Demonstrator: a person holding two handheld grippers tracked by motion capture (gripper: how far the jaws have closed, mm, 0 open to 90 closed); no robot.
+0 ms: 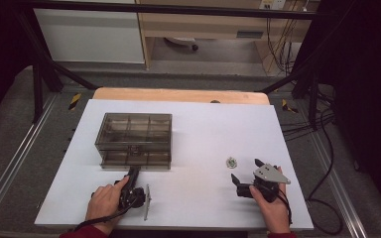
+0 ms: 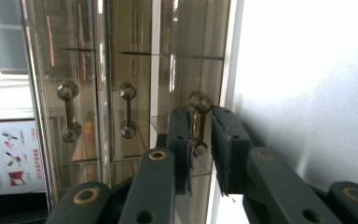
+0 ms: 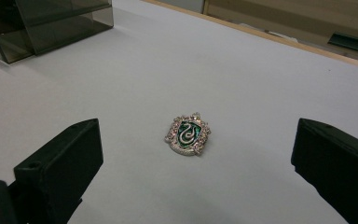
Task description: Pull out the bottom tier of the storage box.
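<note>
My left claw [image 2: 200, 149] sits narrow, low in the frame, its two pads either side of a small brass handle [image 2: 198, 122] on the smoky clear drawer box [image 1: 134, 139]; whether they press it I cannot tell. My right claw [image 3: 191, 172] stands wide, holding nothing. Between its jaws, mid-frame, a green and silver crest badge [image 3: 188, 134] lies on the white table [image 3: 242, 70].

I work in a lab-like recording bay: black metal framing [image 1: 39, 64] surrounds my white tabletop [image 1: 203, 134], loose cables [image 1: 278, 44] hanging beyond its far edge.
</note>
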